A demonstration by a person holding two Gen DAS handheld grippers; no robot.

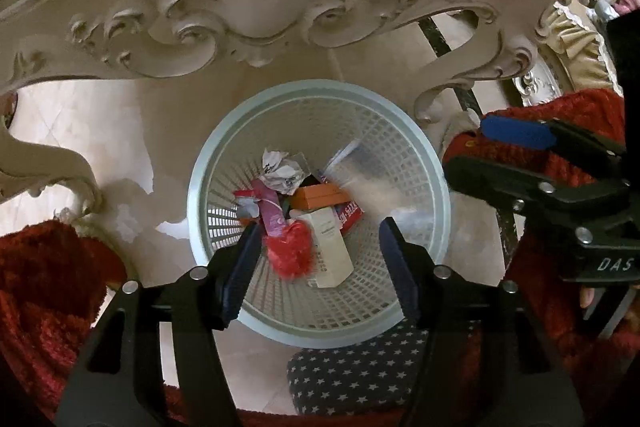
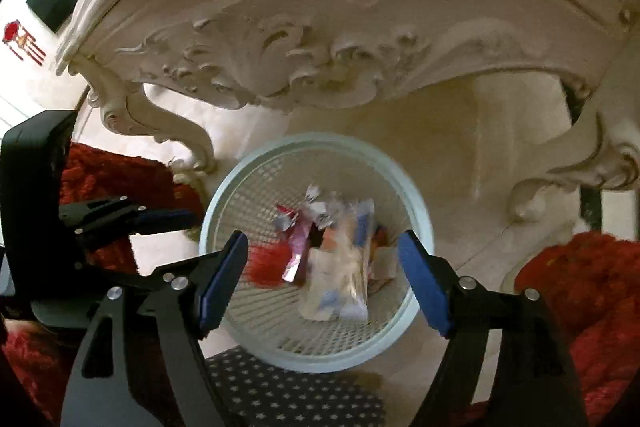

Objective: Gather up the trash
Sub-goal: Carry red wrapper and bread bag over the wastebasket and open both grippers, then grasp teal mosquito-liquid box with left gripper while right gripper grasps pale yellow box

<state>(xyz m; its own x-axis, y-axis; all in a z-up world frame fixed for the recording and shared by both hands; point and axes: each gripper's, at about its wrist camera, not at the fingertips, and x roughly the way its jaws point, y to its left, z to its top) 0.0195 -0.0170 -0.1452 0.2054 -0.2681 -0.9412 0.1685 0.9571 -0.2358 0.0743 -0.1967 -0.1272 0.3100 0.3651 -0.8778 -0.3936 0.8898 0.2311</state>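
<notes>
A pale blue mesh waste basket [image 1: 416,163] stands on the floor under a carved table; it also shows in the right wrist view [image 2: 256,187]. Inside lie crumpled paper [image 1: 280,169], an orange box [image 1: 316,195], a white box [image 1: 330,247], a pink wrapper [image 1: 269,213] and a red fuzzy piece [image 1: 291,253]. A clear plastic wrapper [image 2: 352,267], blurred, is in the basket's mouth. My left gripper [image 1: 320,247] is open and empty above the basket. My right gripper [image 2: 326,275] is open and empty above it; it also shows in the left wrist view [image 1: 496,151].
An ornate cream carved table [image 1: 248,11] with curled legs [image 2: 180,131] arches over the basket. A red shaggy rug [image 1: 44,267] lies on both sides. A navy star-patterned cushion [image 1: 352,375] sits just in front of the basket on the marble floor.
</notes>
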